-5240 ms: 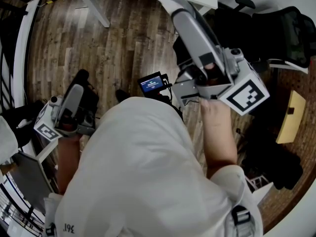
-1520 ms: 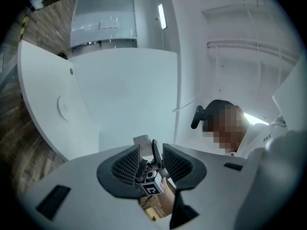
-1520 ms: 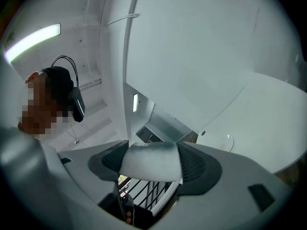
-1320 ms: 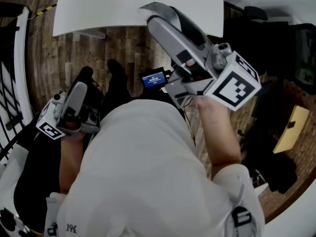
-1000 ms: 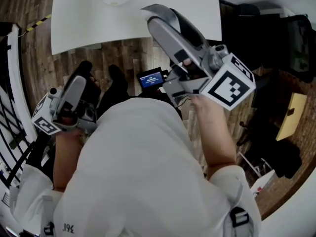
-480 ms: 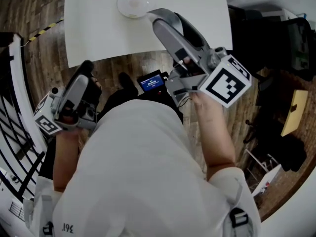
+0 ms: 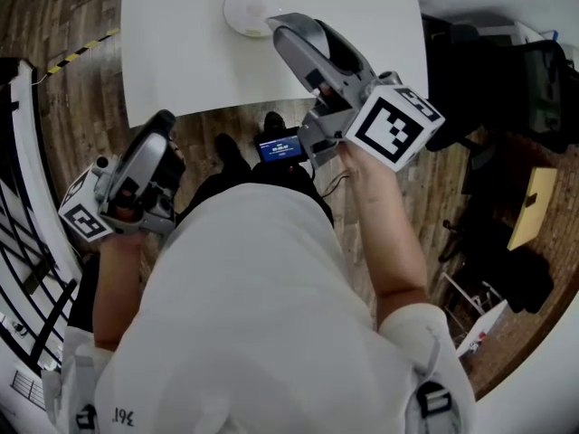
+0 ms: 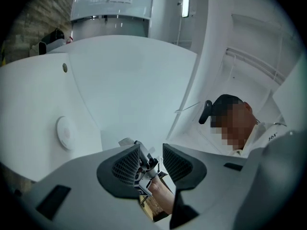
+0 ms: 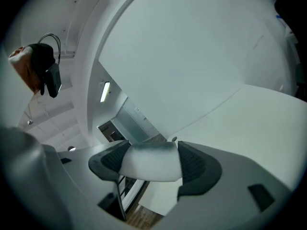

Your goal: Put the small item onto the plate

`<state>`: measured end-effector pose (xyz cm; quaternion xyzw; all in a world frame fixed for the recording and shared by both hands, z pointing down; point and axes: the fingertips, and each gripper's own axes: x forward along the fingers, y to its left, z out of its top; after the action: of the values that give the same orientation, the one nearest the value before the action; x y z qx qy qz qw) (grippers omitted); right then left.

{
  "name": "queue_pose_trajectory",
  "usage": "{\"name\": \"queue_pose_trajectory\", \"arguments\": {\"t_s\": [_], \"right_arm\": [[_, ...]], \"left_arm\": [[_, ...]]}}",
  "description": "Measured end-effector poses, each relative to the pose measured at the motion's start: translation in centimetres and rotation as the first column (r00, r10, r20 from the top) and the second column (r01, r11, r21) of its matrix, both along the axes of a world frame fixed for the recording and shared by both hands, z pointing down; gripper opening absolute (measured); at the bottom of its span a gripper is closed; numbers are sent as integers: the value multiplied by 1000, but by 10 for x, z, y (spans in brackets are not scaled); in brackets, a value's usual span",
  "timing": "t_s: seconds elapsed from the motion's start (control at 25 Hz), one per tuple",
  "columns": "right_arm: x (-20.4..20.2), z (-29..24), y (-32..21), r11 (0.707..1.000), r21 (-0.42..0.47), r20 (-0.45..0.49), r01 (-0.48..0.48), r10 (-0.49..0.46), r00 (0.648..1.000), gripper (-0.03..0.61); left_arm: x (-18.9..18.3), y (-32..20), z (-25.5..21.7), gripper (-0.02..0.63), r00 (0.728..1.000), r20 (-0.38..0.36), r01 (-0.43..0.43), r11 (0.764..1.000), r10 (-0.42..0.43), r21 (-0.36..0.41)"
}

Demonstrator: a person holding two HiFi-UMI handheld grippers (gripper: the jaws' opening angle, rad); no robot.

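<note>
Nearer the plate (image 7: 246,9), right gripper (image 7: 279,27) with item (image 9: 151,164)

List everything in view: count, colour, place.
table: one, white, top of the head view
plate: one, white, on the table near its far edge
small item: one, white, clamped in the right claw
small screen: one, black with a blue display, between the table edge and the person's shirt
floor: brown wood planks, around the table
striped tape: one strip, yellow and black, on the floor left of the table
board: one, tan, far right
shirt: one, white, on the person, bottom centre
left claw: one, grey, open and empty, low at the left
right claw: one, grey, shut on the small item, tip beside the plate
</note>
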<state>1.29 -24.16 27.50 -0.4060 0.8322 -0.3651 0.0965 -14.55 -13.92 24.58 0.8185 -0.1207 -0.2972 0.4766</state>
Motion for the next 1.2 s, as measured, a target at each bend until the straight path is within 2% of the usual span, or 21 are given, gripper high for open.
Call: {"name": "queue_pose_trajectory", "arguments": {"t_s": [0.24,0.44,0.88,1.2], "right_arm": [[16,54,-38,996,-86,-50,28,-32,998,313],[20,79,-58,991,-126,-50,54,-61,997,313],[16,128,-90,978,-176,-183,112,-145,972,313],[4,161,-113,971,-188,-305,147,-200,931,313]], "left_arm": [[13,-19,23,132,995,40,88,995,-86,-49],[20,-25,35,133,990,63,135,988,-130,-82],[36,-39,50,133,988,64,150,981,-143,-127],[36,-41,57,133,986,80,156,976,-145,-155]]}}
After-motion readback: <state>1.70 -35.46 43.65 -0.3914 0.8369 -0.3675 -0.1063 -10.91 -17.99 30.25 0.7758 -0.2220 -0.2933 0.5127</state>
